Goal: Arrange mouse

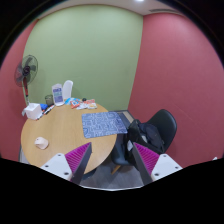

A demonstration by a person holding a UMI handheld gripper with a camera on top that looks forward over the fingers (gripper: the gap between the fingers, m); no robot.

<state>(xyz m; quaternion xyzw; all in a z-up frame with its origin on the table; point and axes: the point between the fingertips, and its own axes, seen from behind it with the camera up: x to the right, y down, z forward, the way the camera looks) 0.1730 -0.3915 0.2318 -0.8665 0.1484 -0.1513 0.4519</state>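
A round wooden table (pixel 65 130) stands ahead of me. A grey-blue patterned mouse mat (pixel 103 123) lies at its right edge. A small white object (pixel 40 143), possibly the mouse, lies on the table's near left part; I cannot tell for sure what it is. My gripper (pixel 112 166) is held off the table's near edge, above the floor. It is open and empty, with the magenta pads (pixel 76 158) wide apart. The mat lies well beyond the fingers.
A black chair (pixel 155 130) stands at the table's right, near the right finger. A fan (pixel 27 70) stands at the far left. A white jug (pixel 68 92), a dark bowl (pixel 35 110) and small items (pixel 85 104) stand at the table's far side.
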